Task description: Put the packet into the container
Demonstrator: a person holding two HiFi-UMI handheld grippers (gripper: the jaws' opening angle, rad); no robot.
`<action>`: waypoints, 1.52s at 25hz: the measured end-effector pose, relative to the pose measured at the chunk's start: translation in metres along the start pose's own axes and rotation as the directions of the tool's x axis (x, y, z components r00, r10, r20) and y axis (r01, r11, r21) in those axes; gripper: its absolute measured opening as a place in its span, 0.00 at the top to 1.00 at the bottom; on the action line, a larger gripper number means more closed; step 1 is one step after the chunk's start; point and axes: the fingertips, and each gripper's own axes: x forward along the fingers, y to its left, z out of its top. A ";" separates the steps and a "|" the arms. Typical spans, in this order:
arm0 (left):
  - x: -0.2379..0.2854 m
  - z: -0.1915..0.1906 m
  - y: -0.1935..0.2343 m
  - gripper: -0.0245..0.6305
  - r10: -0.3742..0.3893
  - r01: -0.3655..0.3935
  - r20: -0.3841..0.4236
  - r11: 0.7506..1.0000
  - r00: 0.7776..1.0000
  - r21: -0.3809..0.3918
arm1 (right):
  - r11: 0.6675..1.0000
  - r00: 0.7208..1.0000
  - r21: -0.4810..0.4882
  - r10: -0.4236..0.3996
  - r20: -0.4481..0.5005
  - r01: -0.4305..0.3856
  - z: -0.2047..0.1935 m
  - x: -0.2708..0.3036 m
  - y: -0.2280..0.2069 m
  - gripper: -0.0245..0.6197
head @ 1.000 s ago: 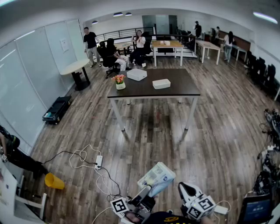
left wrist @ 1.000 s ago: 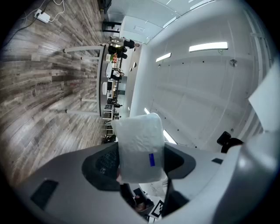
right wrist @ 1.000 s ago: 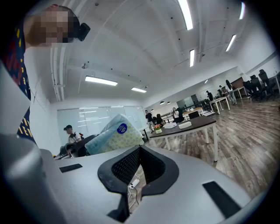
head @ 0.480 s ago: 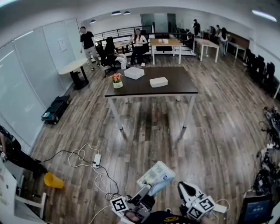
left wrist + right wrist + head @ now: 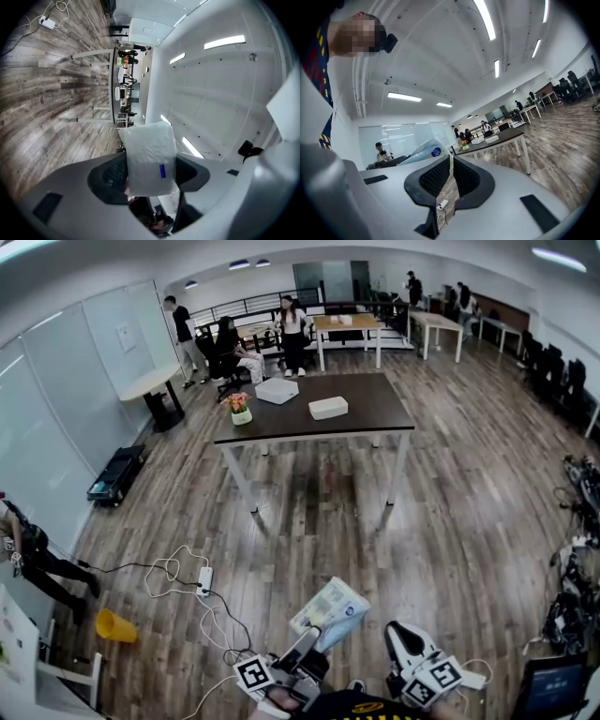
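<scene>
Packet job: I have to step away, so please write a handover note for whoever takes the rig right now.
Left claw: shut on the packet, held up over the floor.
Right claw: shut, empty.
Containers: larger white box and flat white box on the dark table, far ahead.
Done: packet picked up.
To do: walk to the table, put the packet in; which box is meant, I cannot tell.

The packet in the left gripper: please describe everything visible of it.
The packet is a soft, puffy pouch of pale plastic film, white on one face with a small blue mark, printed in light blue and green on the other. The left gripper clamps its lower end between both fingers; the rest sticks out beyond them, tilted, in the air over the wooden floor. Nothing else touches it.
</scene>
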 end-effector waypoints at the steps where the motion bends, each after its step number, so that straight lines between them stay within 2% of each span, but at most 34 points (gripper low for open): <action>1: 0.002 -0.001 0.002 0.56 0.005 -0.005 -0.002 1.000 1.000 -0.005 | 1.000 1.000 0.004 -0.005 -0.001 0.005 0.000 0.000 -0.003 0.94; 5: 0.012 0.003 0.018 0.56 0.033 -0.033 -0.015 0.999 0.999 -0.032 | 1.000 1.000 0.019 -0.024 -0.016 0.024 -0.003 0.012 -0.017 0.94; 9: 0.033 0.025 0.036 0.56 0.035 -0.036 -0.028 0.998 0.999 -0.054 | 0.999 0.998 0.018 -0.037 -0.042 0.037 -0.006 0.039 -0.036 0.94; 18: 0.105 0.121 0.051 0.56 -0.021 0.015 -0.066 0.996 0.998 -0.087 | 0.998 0.997 -0.027 -0.055 -0.054 0.054 0.020 0.152 -0.062 0.94; 24: 0.130 0.180 0.061 0.56 -0.044 0.036 -0.075 0.995 0.996 -0.098 | 0.998 0.994 -0.033 -0.065 -0.088 0.062 0.013 0.207 -0.080 0.94; 32: 0.153 0.224 0.081 0.56 -0.039 0.031 -0.065 0.992 0.997 -0.125 | 0.997 0.990 -0.024 -0.075 -0.119 0.072 0.017 0.260 -0.097 0.94; 34: 0.160 0.233 0.085 0.56 -0.036 0.028 -0.060 0.991 0.998 -0.128 | 0.997 0.990 0.003 -0.072 -0.117 0.073 0.019 0.273 -0.102 0.94; 38: 0.176 0.255 0.095 0.56 -0.004 -0.001 -0.057 0.995 0.998 -0.095 | 0.998 0.994 0.043 -0.051 -0.097 0.055 0.023 0.302 -0.120 0.94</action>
